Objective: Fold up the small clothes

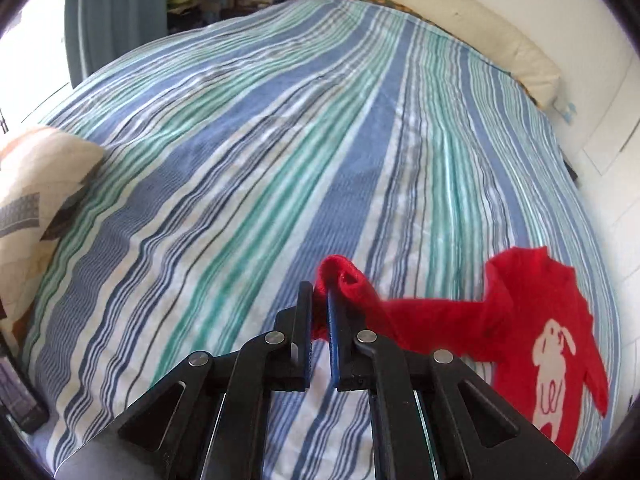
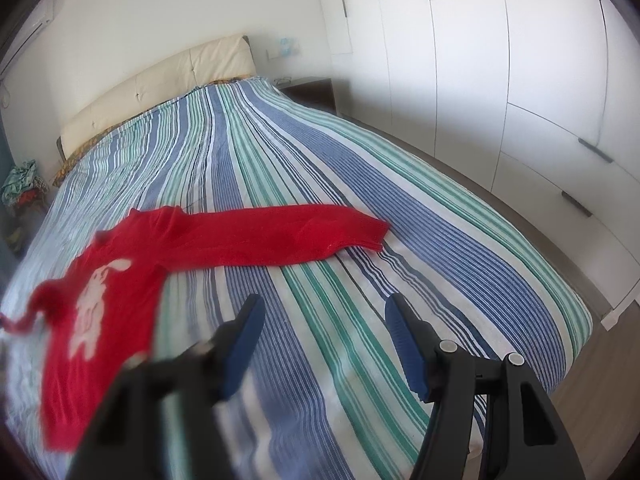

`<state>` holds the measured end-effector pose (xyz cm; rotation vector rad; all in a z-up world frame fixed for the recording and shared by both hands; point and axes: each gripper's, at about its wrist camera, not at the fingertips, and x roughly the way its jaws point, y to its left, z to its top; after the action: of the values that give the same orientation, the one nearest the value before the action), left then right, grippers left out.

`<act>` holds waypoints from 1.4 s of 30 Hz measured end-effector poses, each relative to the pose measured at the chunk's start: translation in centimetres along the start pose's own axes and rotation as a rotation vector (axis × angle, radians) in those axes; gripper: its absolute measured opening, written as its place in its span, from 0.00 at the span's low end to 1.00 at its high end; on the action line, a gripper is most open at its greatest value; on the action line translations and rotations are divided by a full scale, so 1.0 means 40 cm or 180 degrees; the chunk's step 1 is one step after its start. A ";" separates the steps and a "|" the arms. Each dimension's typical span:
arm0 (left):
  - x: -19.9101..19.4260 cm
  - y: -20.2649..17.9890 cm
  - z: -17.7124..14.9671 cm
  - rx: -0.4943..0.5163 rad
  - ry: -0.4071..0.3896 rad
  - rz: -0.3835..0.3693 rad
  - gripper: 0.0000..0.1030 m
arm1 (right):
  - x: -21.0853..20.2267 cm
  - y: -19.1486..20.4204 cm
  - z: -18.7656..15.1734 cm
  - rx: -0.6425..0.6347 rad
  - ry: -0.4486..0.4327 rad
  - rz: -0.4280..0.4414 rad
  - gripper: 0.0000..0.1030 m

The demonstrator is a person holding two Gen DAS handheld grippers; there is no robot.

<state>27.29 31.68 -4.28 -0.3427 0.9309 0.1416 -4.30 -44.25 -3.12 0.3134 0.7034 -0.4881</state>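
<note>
A small red sweater point(image 2: 120, 268) with a white rabbit on its front lies on the striped bedspread point(image 2: 320, 168). One sleeve point(image 2: 304, 232) stretches out flat to the right across the bed. My left gripper point(image 1: 320, 312) is shut on the cuff of the other sleeve point(image 1: 344, 280), which it holds pulled out to the left of the sweater's body point(image 1: 548, 336). My right gripper point(image 2: 324, 320) hovers open over bare bedspread, below the flat sleeve, with nothing between its fingers.
A patterned pillow point(image 1: 36, 192) lies at the bed's left edge. A cream headboard point(image 2: 160, 96) stands at the far end. White wardrobe doors point(image 2: 500, 60) line the right side, with a nightstand point(image 2: 312, 88) beside the bed. Clutter sits by the blue curtain point(image 1: 116, 12).
</note>
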 end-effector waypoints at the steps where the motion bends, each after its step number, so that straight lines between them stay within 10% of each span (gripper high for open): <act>1: -0.003 0.011 -0.005 -0.0089 -0.0029 -0.0016 0.05 | 0.003 0.000 0.000 -0.0004 0.0018 -0.0004 0.61; 12: -0.065 0.148 -0.020 -0.1218 0.0269 -0.0546 0.05 | 0.027 0.006 -0.002 -0.0037 0.0161 -0.0011 0.61; 26: 0.060 0.265 -0.189 -0.1165 0.0473 0.0500 0.00 | 0.047 0.013 -0.003 -0.0093 0.0271 -0.0062 0.61; 31: 0.018 0.237 -0.212 -0.0941 0.0359 0.0225 0.04 | 0.052 0.025 -0.006 -0.0166 0.0285 -0.0102 0.61; 33: -0.003 0.209 -0.217 -0.0806 0.0278 0.0059 0.45 | 0.054 0.031 -0.007 -0.0209 0.0292 -0.0129 0.61; 35: -0.016 0.199 -0.218 -0.0858 0.0227 -0.0115 0.63 | 0.058 0.035 -0.007 -0.0231 0.0311 -0.0147 0.61; 42: -0.077 -0.038 -0.343 -0.0231 0.0744 -0.1201 0.54 | 0.053 0.021 -0.005 -0.0075 0.0526 0.0090 0.61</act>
<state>15.44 25.58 -8.99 -0.6049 1.0757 -0.2156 -2.57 -44.15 -4.63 0.3437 0.8636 -0.4300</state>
